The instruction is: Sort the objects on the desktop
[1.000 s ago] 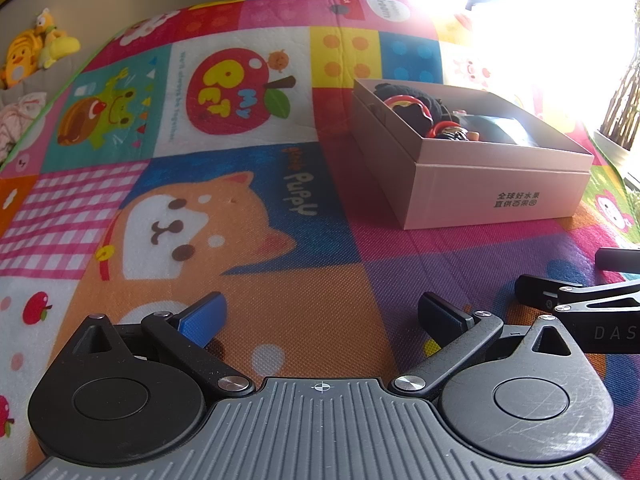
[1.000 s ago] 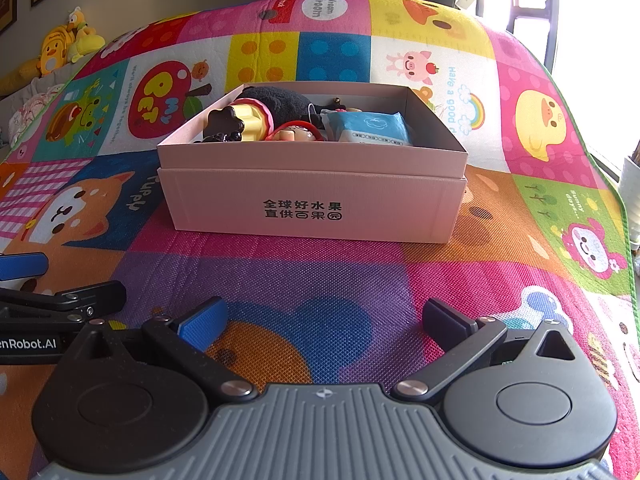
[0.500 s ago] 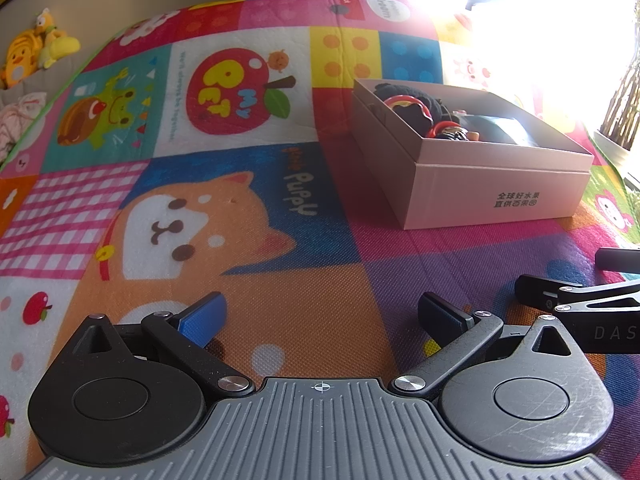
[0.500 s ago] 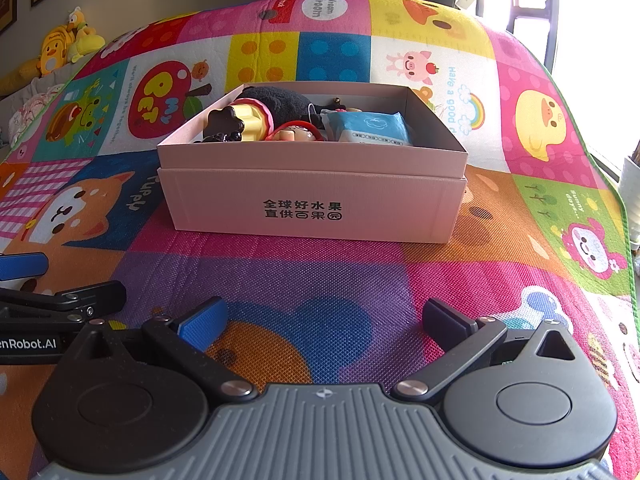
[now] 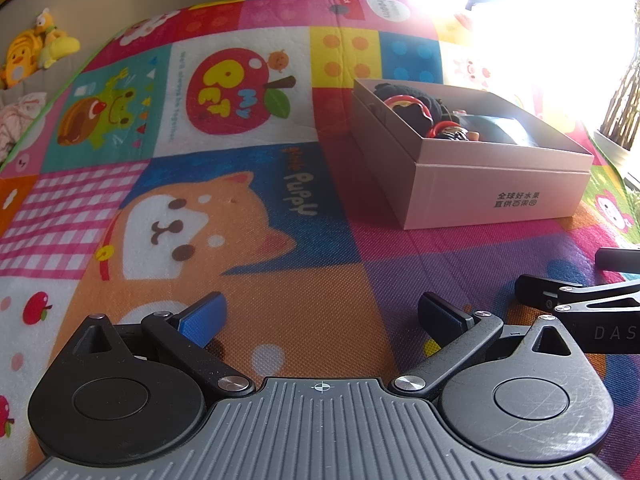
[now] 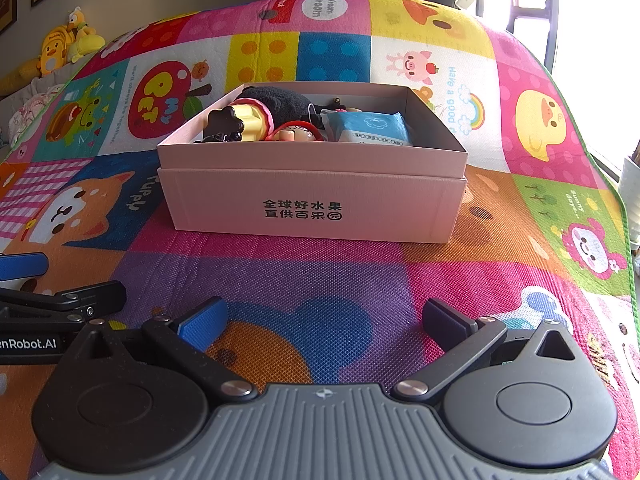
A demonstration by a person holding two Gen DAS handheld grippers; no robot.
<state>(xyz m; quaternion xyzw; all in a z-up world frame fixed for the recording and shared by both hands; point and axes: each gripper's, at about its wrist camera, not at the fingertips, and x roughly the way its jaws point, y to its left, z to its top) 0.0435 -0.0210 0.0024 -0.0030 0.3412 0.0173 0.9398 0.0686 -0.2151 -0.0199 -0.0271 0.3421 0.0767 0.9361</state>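
Nothing had moved since the earlier frames: both grippers sat exactly where they had been, low over the play mat (image 6: 320, 280).

Nearest in, the left gripper (image 5: 320, 320) had its jaws spread wide with only bare mat between them, and the right gripper (image 6: 324, 320) was the same, jaws spread and holding nothing. Each showed at the other's side, the two lying near one another, level and pointing the same way.

Ahead of the right jaws, well beyond the fingertips and squarely in line with them, stood the pink box (image 6: 312, 208), its top open. From the left jaws it lay ahead and off to the right (image 5: 496, 196). Inside it were the sorted things: a black plush toy (image 6: 280, 100) at the back, a yellow cup-shaped toy (image 6: 248, 124) at the left, a small red-hooded figure (image 6: 298, 132) in the middle and a blue tissue pack (image 6: 372, 130) at the right.

Farther off, beyond the mat's left edge, yellow plush toys (image 6: 60, 52) rested by the wall.

No loose object showed on the mat in either view, so the sorting looked finished, or at a pause between items. If anything remained, it lay out of view, and the next move would call for finding it first, then bringing spread jaws around it.
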